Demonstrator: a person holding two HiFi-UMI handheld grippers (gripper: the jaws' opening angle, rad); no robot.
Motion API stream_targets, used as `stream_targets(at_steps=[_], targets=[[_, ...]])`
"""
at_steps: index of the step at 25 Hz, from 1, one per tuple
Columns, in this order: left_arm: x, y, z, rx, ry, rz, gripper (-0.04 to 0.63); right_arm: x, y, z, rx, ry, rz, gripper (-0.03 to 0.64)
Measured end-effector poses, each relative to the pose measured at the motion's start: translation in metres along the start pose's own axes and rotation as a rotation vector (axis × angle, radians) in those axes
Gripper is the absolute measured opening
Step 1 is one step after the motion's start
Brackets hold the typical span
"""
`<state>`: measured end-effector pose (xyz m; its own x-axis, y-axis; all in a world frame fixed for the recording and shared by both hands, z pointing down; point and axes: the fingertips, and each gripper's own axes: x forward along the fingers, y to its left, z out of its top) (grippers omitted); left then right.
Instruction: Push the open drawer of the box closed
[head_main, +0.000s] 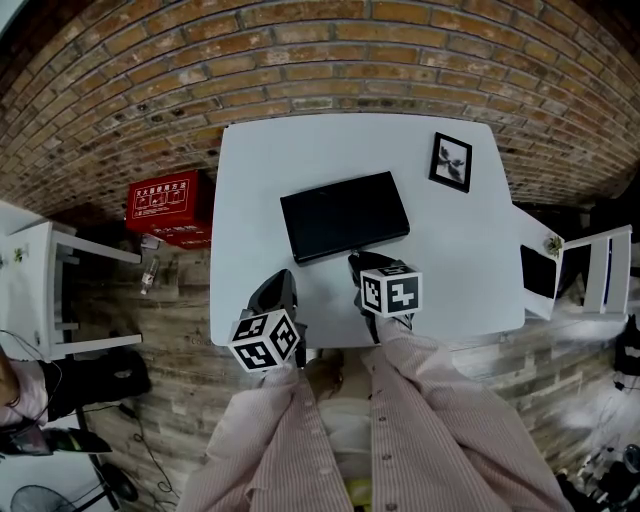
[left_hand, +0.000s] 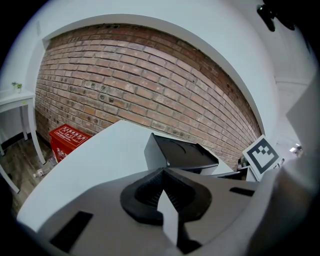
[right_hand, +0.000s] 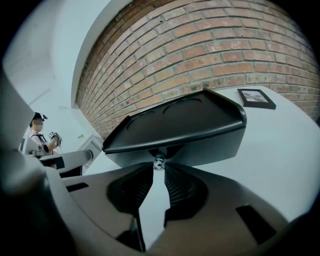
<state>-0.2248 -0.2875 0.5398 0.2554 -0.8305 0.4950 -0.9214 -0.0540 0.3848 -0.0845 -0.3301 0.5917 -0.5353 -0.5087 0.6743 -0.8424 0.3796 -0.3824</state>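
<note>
A flat box (head_main: 345, 215) with a black lid and pale sides lies in the middle of the white table (head_main: 250, 180). In the right gripper view its front (right_hand: 200, 145) fills the middle, with a small metal knob (right_hand: 159, 162) at the lower edge. My right gripper (right_hand: 159, 167) is closed around that knob, its fingertips on either side of it; the head view shows my right gripper (head_main: 356, 263) at the box's near edge. My left gripper (head_main: 283, 280) rests over the table left of it, apart from the box (left_hand: 182, 152), jaws (left_hand: 162, 172) together and empty.
A black picture frame (head_main: 451, 161) lies at the table's far right corner. On the wooden floor stand a red crate (head_main: 170, 205) to the left, a white side table (head_main: 40, 290), and white furniture (head_main: 600, 265) to the right. A person (right_hand: 40, 137) stands far off.
</note>
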Motion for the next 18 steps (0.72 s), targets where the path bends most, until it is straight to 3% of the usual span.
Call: stream_targets(at_steps=[18], targets=[[0.0063, -0.0055, 0.0000, 0.001, 0.001, -0.001, -0.005, 0.0032, 0.0003, 0.0025, -0.027, -0.026, 0.025, 0.075]])
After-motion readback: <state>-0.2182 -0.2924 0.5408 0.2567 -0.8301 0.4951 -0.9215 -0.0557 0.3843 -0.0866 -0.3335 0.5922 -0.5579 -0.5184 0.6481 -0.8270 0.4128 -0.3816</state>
